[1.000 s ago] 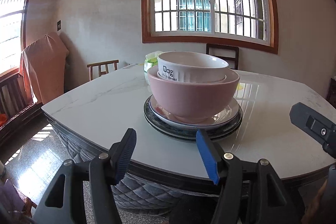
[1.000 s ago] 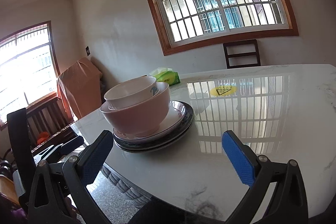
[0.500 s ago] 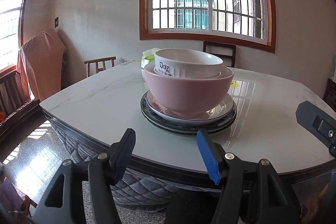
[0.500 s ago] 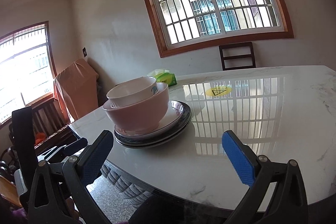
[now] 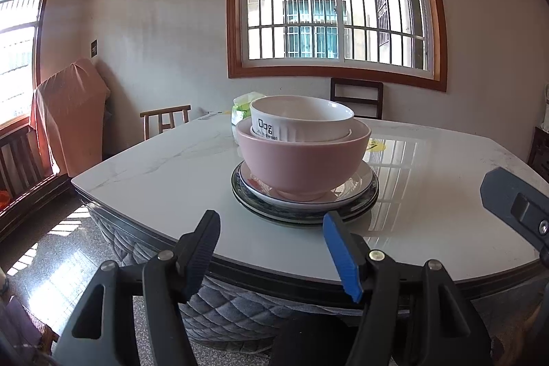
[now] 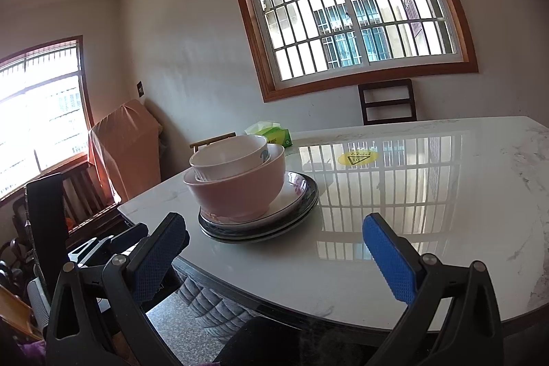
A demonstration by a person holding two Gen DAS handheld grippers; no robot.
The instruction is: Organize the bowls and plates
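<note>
Ceramic stack on the bench, both tongs spread and empty.
We judge the white bowl [image 5: 302, 122], nested in the pink bowl [image 5: 302, 165] on the plates [image 5: 305, 203], fragile, glazed and slippery; we would pinch its rim with the left tongs [image 5: 272, 249]; right tongs [image 6: 274, 252] hang back.

Two low fisheye views look across a white marble table [image 5: 164, 174]. The left wrist view faces the stacked pink and white bowls on plates [image 5: 302, 160] head-on, near. The right wrist view sees the same stack [image 6: 240, 187] from its right, tilted.
</note>
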